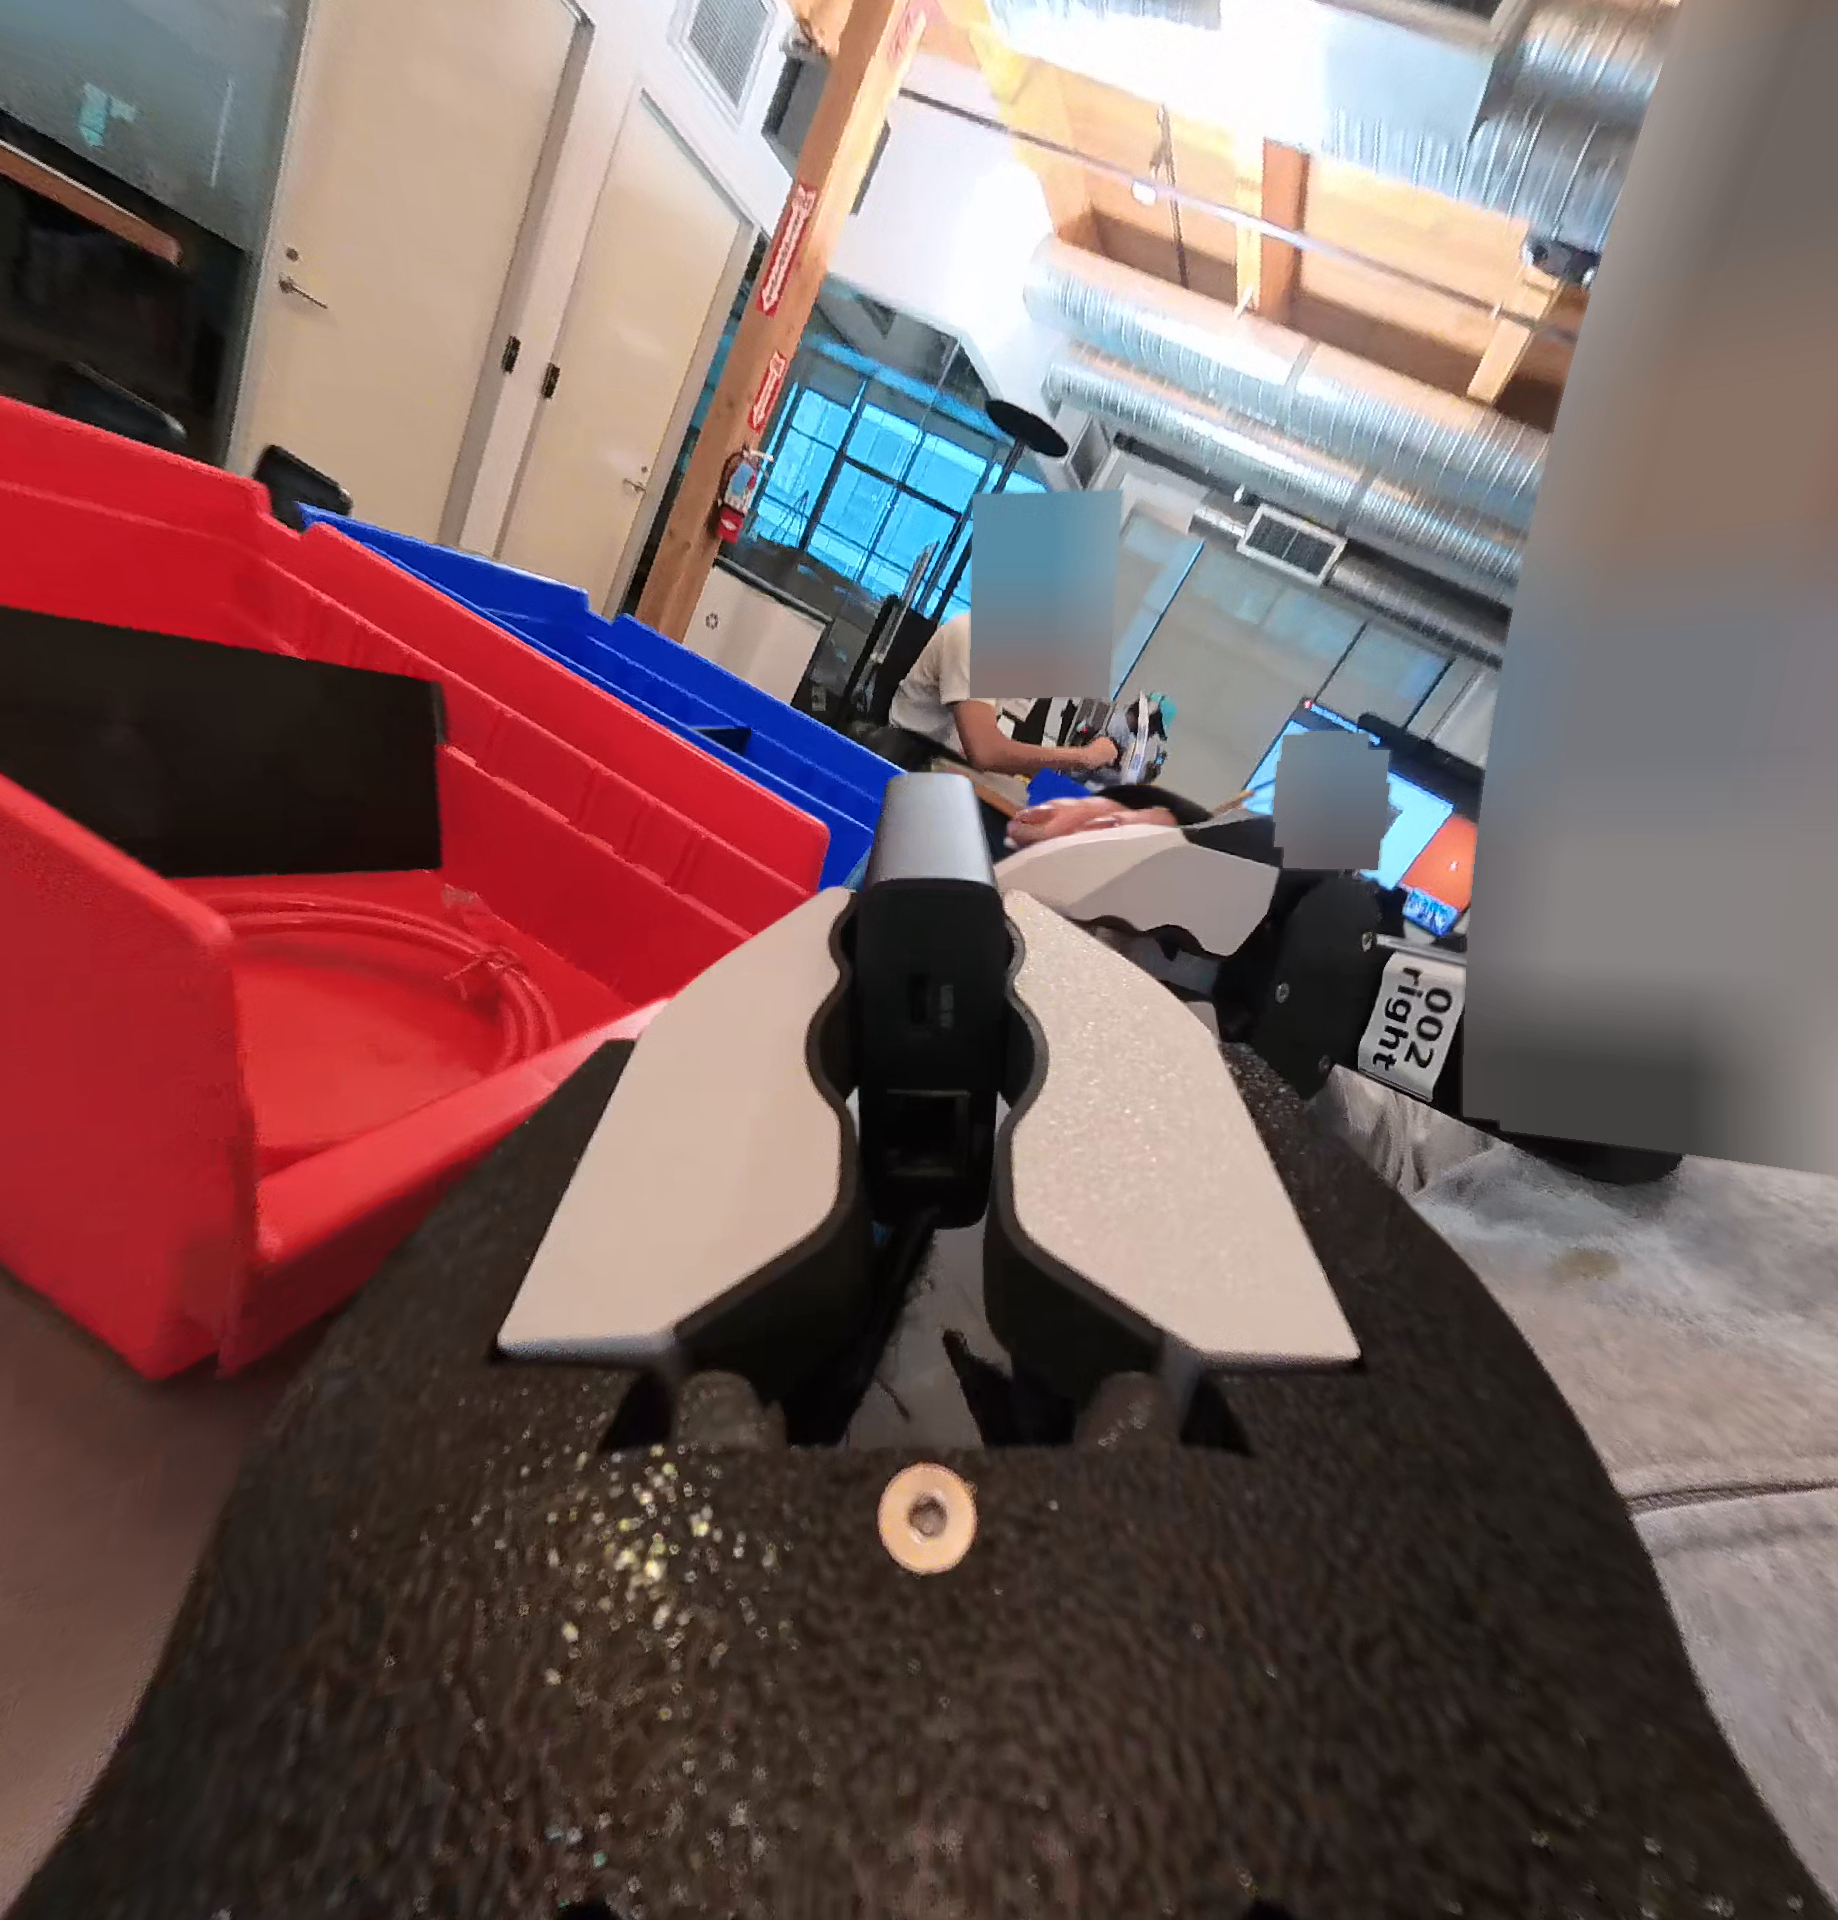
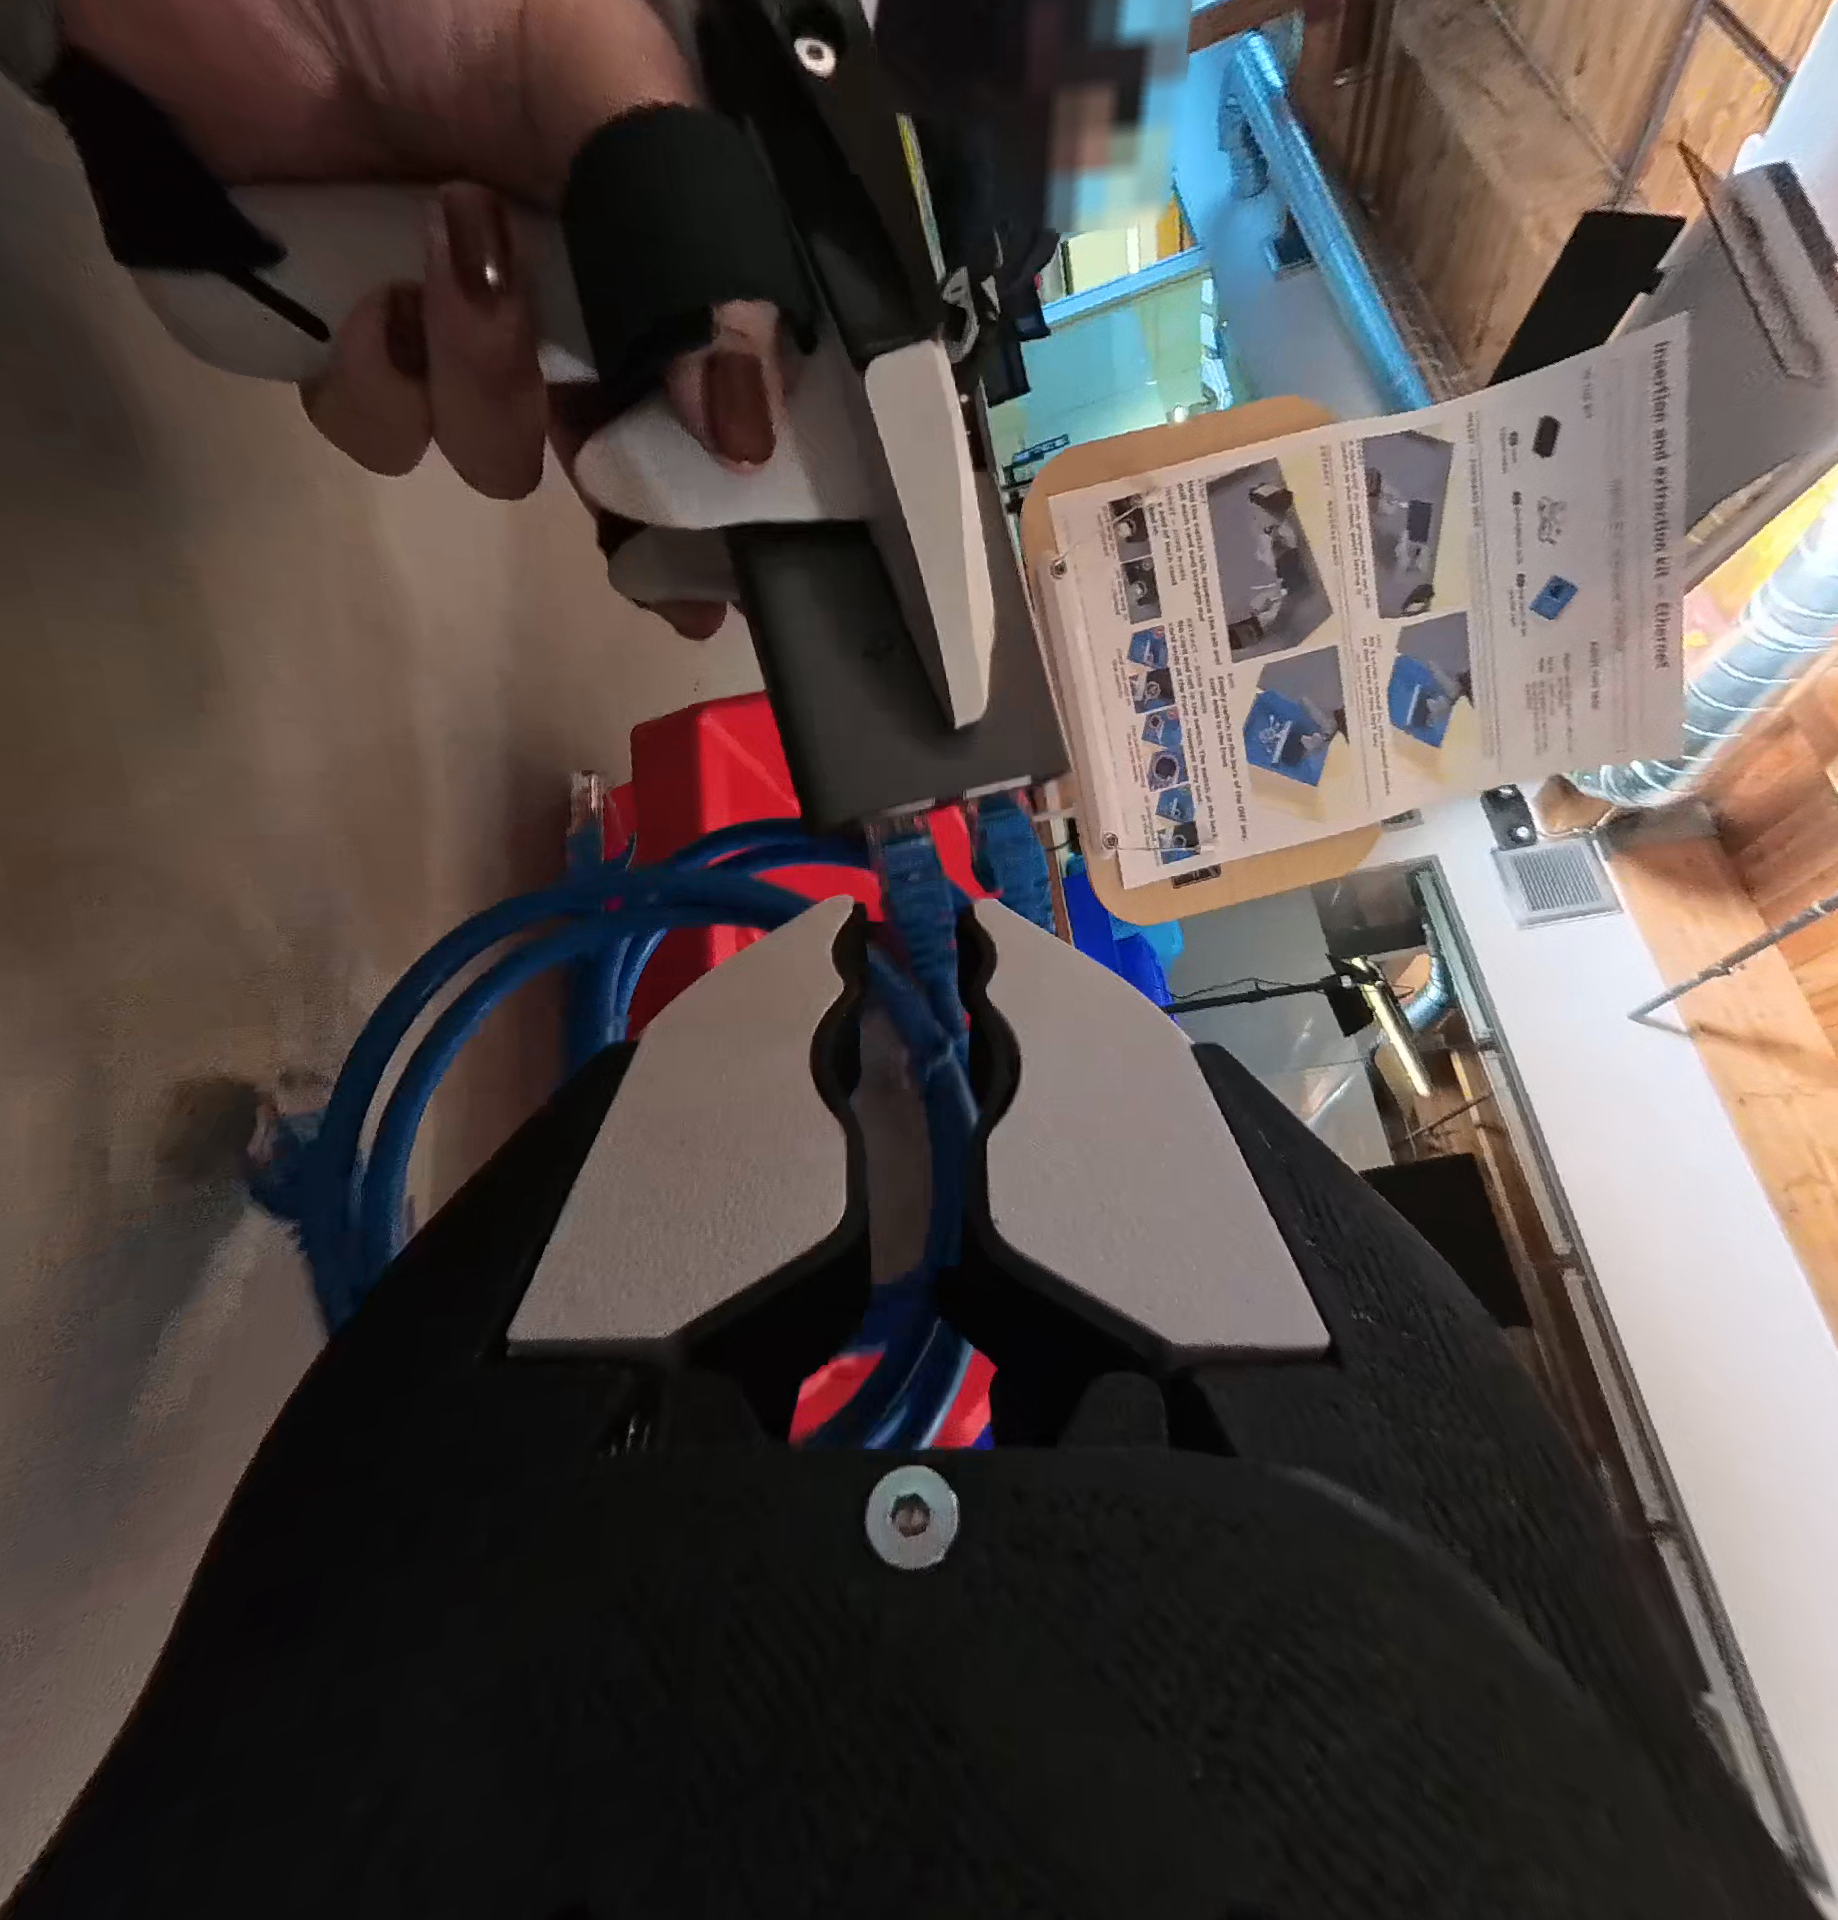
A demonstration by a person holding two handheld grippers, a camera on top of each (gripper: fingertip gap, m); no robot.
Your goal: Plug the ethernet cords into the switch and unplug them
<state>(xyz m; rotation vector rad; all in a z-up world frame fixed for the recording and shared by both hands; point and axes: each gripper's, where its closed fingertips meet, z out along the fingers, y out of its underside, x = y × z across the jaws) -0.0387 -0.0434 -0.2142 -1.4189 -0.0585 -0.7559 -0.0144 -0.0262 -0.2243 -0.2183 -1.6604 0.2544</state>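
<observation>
Leftmost in the left wrist view, a red plastic bin rests on the table with a coiled red cable in its bottom and a black panel leaning across its top. Just behind it stand blue bins. At centre, the left gripper has its pale fingers clamped on the dark grey network switch, both pads pressing its narrow sides while its metal top rises above the fingertips. To the right lies the right gripper, carrying a white sticker with printed characters, which stay unquoted. Farther back a person sits by a lit laptop screen.

Over in the right wrist view, a hand at upper left grips the left gripper's handle, and that gripper's finger lies along the switch. A blue ethernet plug sits in a port on the switch's lower edge. Its cord runs down between the right gripper's fingers; the right gripper stands slightly parted around the cord, and whether the pads press it cannot be told. Loops of blue cord hang at left, one with a free clear plug, before the red bin. At right, a clipboard holds a printed instruction sheet with photographs and small text.
</observation>
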